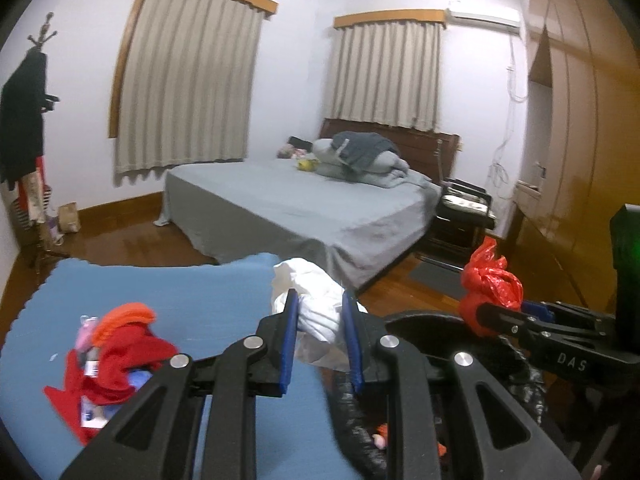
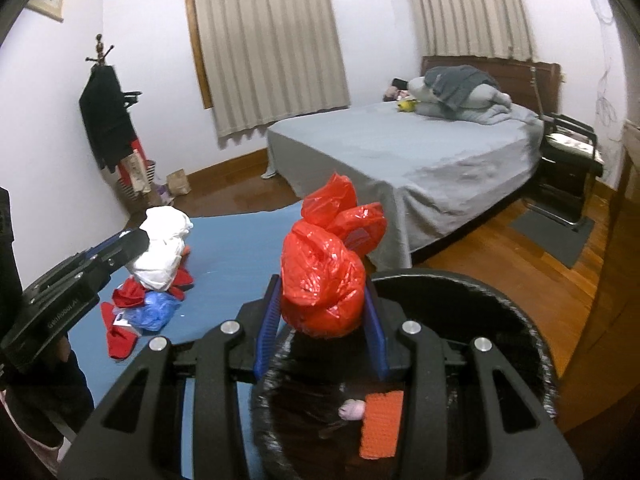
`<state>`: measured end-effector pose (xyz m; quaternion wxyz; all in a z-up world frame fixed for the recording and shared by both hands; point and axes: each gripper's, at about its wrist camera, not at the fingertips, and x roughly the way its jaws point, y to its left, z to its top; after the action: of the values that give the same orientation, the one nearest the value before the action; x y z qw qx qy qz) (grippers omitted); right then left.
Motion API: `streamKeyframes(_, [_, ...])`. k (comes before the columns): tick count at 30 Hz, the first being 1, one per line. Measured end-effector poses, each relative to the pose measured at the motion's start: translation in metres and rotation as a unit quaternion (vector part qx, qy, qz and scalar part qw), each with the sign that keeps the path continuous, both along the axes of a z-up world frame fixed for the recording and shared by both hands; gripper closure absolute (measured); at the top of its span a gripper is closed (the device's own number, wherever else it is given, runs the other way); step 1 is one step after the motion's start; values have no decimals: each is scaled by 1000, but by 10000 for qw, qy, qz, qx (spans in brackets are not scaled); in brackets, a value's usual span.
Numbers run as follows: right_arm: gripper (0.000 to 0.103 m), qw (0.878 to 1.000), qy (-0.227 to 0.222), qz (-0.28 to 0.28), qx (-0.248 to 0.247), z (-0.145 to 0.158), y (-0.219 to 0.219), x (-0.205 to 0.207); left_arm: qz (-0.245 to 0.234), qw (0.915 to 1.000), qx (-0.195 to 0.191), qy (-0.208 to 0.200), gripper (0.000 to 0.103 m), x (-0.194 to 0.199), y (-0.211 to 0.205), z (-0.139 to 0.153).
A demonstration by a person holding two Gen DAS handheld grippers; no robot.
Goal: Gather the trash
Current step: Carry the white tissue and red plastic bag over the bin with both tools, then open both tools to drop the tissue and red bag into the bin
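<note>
My left gripper (image 1: 320, 312) is shut on a crumpled white plastic bag (image 1: 316, 300), held above the edge of the blue mat (image 1: 168, 292). My right gripper (image 2: 322, 300) is shut on a crumpled red plastic bag (image 2: 324, 276), held over the near rim of a black-lined trash bin (image 2: 520, 320). Inside the bin lie an orange textured piece (image 2: 382, 424) and a small pink scrap (image 2: 352, 409). In the left wrist view the red bag (image 1: 490, 284) and the right gripper (image 1: 516, 314) show at the right, over the bin (image 1: 420, 320). In the right wrist view the white bag (image 2: 162, 248) and the left gripper (image 2: 132, 244) show at the left.
On the mat lies a pile of red and blue trash (image 2: 144, 304), seen too in the left wrist view (image 1: 108, 364). Beyond stand a grey bed (image 2: 420, 160), a black chair (image 2: 568, 148), a coat stand (image 2: 108, 120) and wooden wardrobes (image 1: 568, 140). A grey floor mat (image 2: 552, 228) lies on the wood floor.
</note>
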<state>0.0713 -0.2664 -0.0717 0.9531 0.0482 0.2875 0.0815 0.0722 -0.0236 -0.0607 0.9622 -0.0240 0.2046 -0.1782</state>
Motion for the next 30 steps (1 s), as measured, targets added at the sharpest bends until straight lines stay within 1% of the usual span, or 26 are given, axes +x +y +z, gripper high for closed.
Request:
streamKeyframes(10, [66,9979,125,-633,-75,-14,-55,-13,-786,9967,60,210,81,5,-59,-12])
streamKeyframes(18, [66,9950,267,-953,-109,-29,-74,-22,-1187,9923,92,348,81,8,-95,-23])
streamKeyframes(24, [66,9930,348,-1117,-127,-37,-84,-27,-1371,9894,106,471,81,10,-112,-31])
streamKeyframes(28, [65,9921,385,-1183,-128,-39,-92,-26,-1449,9880,104,527,81,10,-116,-35])
streamKeyframes(29, [63,9920,392,-1194,-131,-38,-93,-25,-1465,9877,107,535,80,10,-116,-35])
streamKeyframes(30, [62,9913,390,-1248,-160,-39,-94,-25,-1460,9878,111,530,78,11,-116,-35])
